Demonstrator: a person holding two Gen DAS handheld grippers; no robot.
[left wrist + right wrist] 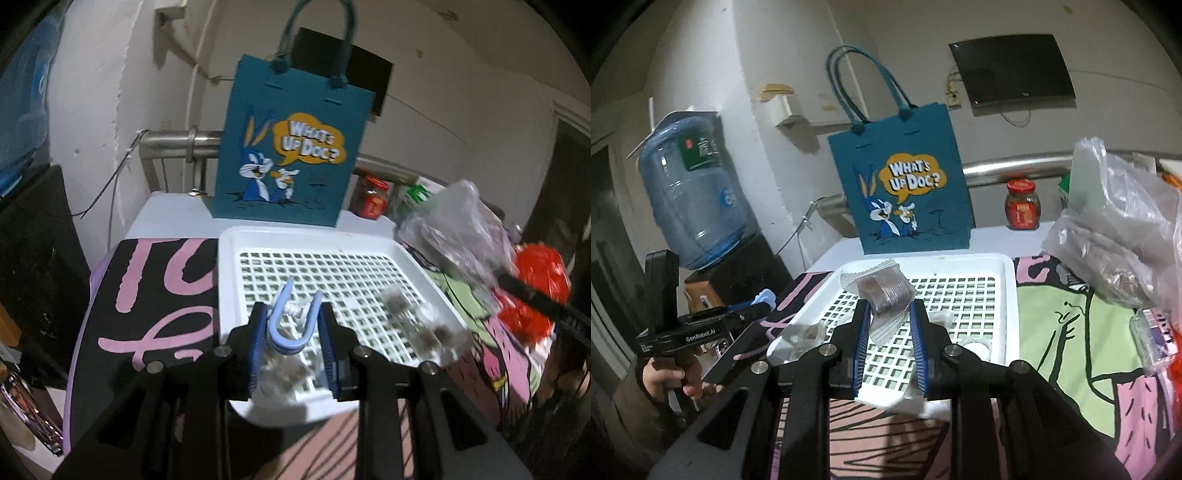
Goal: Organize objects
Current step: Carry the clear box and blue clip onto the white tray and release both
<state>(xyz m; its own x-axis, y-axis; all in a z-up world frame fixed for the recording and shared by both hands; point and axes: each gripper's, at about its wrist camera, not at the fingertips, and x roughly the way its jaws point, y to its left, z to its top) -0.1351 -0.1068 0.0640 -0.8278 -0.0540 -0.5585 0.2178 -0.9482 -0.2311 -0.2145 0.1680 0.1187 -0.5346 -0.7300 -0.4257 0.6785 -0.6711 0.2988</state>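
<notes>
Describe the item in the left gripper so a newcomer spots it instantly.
Start at the white slotted tray in front of the teal bag. Over its near edge, the left gripper clamps a blue clothespin, the only blue clip among clear wrapped packets.

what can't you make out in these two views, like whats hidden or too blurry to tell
- Inside of the blue tote bag: both views show only its front face.
- Small packets in the white tray: motion-blurred in the left wrist view, contents unreadable.
- Clear plastic bag: contents indistinct and cut off by the right wrist view's edge.
- Tray's near rim: hidden behind both grippers, the left gripper and the right gripper.
</notes>
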